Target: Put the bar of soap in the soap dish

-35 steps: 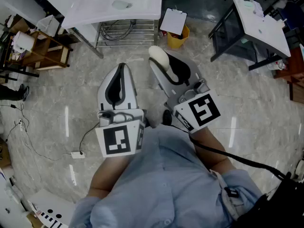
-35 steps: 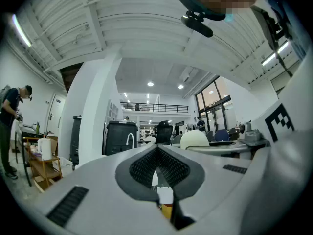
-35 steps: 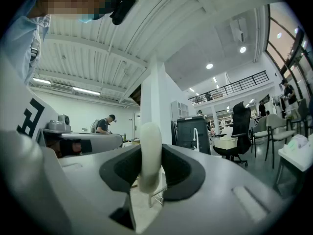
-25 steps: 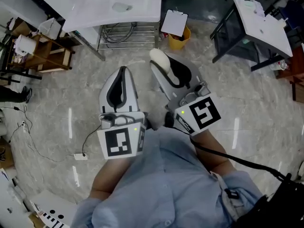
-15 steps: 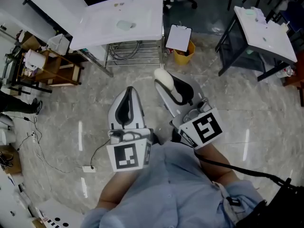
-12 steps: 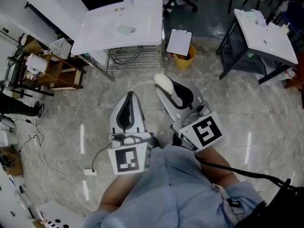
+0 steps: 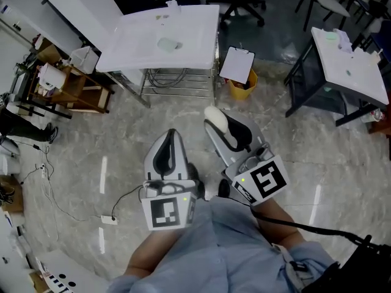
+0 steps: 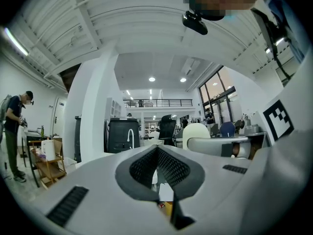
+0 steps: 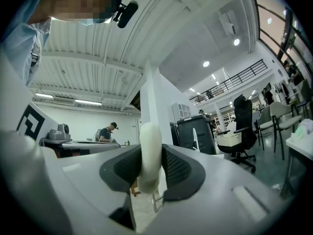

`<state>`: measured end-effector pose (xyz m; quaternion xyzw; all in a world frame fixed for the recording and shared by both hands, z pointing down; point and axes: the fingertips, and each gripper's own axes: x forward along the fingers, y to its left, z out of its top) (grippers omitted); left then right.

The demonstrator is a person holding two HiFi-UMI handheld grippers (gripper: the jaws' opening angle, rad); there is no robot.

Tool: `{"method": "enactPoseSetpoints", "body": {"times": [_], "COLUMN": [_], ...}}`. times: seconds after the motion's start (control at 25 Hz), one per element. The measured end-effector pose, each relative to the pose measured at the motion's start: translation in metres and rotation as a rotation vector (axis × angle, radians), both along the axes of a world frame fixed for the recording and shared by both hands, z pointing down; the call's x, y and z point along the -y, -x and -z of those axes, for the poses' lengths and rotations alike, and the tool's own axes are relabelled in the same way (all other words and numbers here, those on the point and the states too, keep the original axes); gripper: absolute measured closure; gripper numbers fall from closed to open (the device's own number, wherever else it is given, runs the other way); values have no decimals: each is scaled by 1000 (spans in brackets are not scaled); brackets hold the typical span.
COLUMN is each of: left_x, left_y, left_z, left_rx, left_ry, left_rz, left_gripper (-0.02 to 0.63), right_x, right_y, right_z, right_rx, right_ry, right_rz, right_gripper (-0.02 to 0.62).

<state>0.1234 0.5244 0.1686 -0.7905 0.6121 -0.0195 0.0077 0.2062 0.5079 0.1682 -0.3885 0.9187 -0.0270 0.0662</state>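
Note:
My right gripper (image 7: 218, 125) is shut on a cream, oval bar of soap (image 7: 214, 115), which stands up on edge between the dark pads (image 9: 177, 169). In the right gripper view the soap (image 9: 149, 153) fills the gap between the jaws. My left gripper (image 7: 170, 137) hangs beside it on the left, shut with nothing in it; its pads (image 8: 171, 168) meet at the tip. Both point level over the marble floor, toward a white table (image 7: 134, 50) ahead. On that table lies a small pale green dish-like thing (image 7: 167, 43).
A yellow bin with a clipboard (image 7: 239, 72) stands just right of the white table. A wooden cart (image 7: 70, 87) is at the left, a dark-framed table (image 7: 348, 72) at the right. A cable and power strip (image 7: 110, 220) lie on the floor. A person (image 8: 13, 131) stands far left.
Both grippers have moved forward toward the white table, which now shows more fully in the head view. The soap stays clamped in the right gripper; the left stays shut.

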Motion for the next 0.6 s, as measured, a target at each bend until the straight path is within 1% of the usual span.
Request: {"method": "enactPoseSetpoints", "body": {"times": [0.2,0.4,0.6], "left_x": [27,79,131], "left_y": [14,44,72], "left_z": [-15,-12,-3], "left_rx": [-20,-52,-77], "left_ry": [26,1,-28], "left_rz": [-10,9,-20], "left_gripper": [601,601,601], "right_x": [26,70,118], "right_y": [15,40,73], "right_z": [-10,-12,-6], "right_rx": [-13,-31,-48], "right_ry": [22,23,14], "right_rz": [12,2,-5], "right_gripper": [485,485,485]}}
